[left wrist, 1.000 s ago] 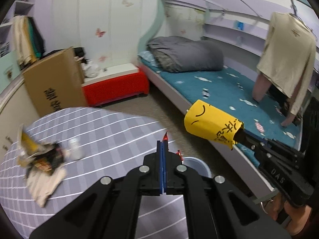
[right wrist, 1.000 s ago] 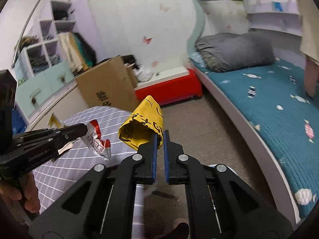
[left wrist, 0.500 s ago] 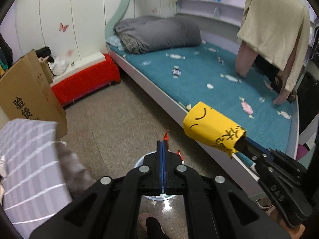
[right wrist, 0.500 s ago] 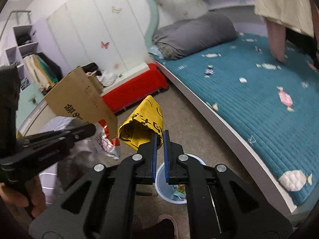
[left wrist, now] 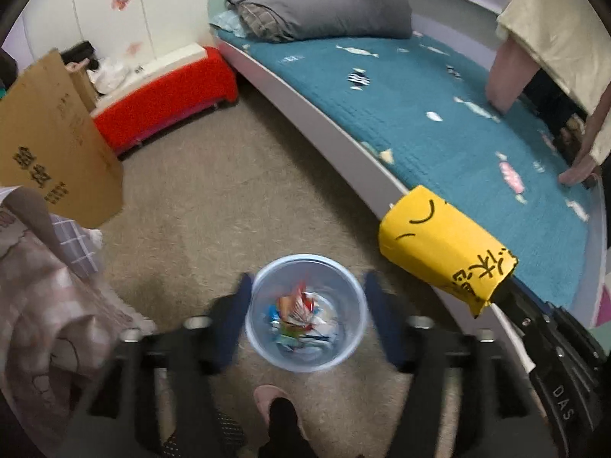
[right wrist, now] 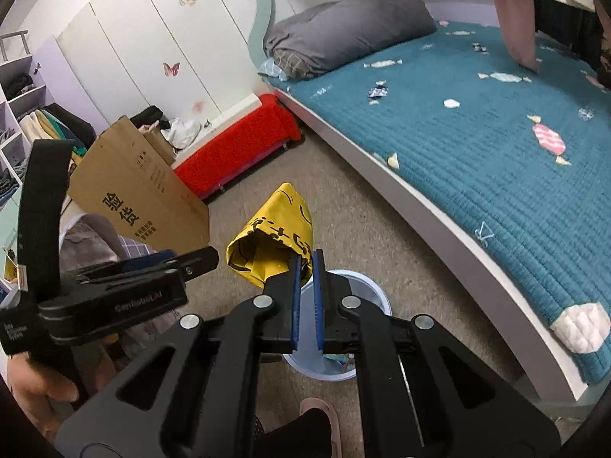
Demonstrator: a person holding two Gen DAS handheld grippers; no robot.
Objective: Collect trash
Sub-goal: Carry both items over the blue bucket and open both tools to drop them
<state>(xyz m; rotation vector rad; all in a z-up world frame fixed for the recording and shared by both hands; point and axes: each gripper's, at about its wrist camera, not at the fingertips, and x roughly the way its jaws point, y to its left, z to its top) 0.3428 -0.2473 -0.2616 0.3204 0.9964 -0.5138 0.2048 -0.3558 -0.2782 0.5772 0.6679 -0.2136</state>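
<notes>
- While we look down along both grippers, the bed [left wrist: 450, 114] fills the view from twelve to three o'clock, teal cover, grey bedding [left wrist: 324, 11] heaped at its far end.
- At ten o'clock a cardboard box [left wrist: 49, 145] leans beside a red bench [left wrist: 168, 91] set against the wall.
- At eight o'clock a pale blanket [left wrist: 42, 305] hangs down toward the floor.
- At six o'clock in the left view we see the bin [left wrist: 305, 311], a light blue pail on the carpet, with crumpled wrappers [left wrist: 299, 315] lying inside it.
- Our left gripper [left wrist: 305, 322] hangs right above the bin; its jaws are opening, blurred, one on each side of the rim, nothing between them.
- Our right gripper [right wrist: 306, 297] has its jaws pinched on a yellow bag [right wrist: 273, 244], which sticks out toward eleven o'clock in its own view, above the floor and just beside the bin's rim.
- At six o'clock a slipper [left wrist: 273, 400] shows below the bin.
</notes>
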